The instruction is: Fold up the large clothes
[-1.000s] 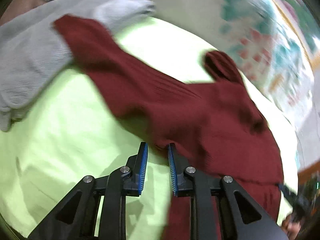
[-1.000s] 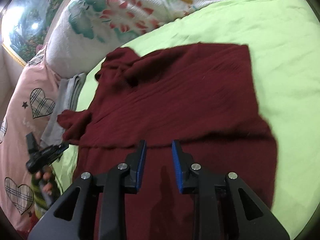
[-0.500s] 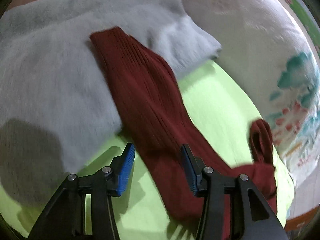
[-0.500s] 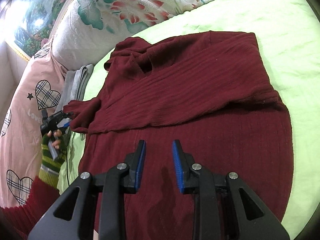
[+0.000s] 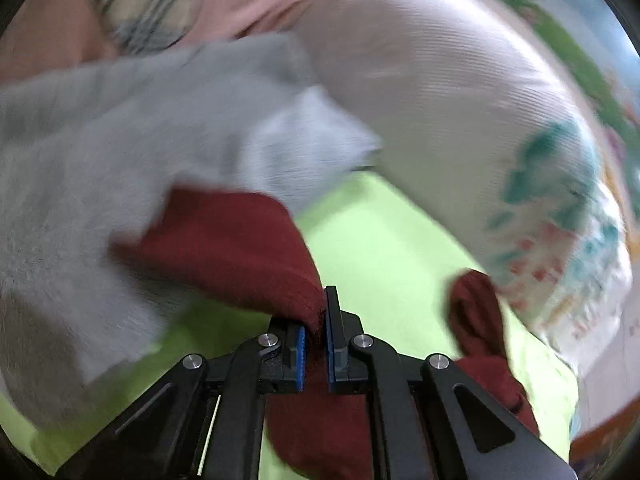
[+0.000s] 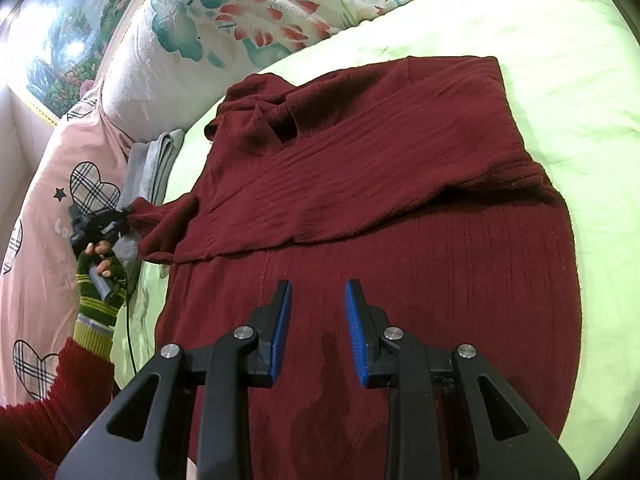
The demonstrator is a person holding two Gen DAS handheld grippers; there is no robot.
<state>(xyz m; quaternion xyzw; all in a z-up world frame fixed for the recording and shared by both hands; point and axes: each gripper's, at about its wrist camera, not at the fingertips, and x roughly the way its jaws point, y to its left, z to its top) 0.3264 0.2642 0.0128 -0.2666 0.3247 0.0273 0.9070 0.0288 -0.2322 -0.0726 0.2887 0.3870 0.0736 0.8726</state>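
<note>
The left gripper [image 5: 316, 312] was clamped on the cuff of the maroon sweater's sleeve [image 5: 240, 240], which stretched out leftward over a folded grey towel [image 5: 80, 184]. The right gripper [image 6: 318, 300] hung open above the maroon sweater [image 6: 400, 240], which lay flat on the lime-green bedsheet [image 6: 560, 80], collar toward the floral pillow [image 6: 248, 12].

Both wrist views over sweater [image 6: 400, 208], left blurred.
</note>
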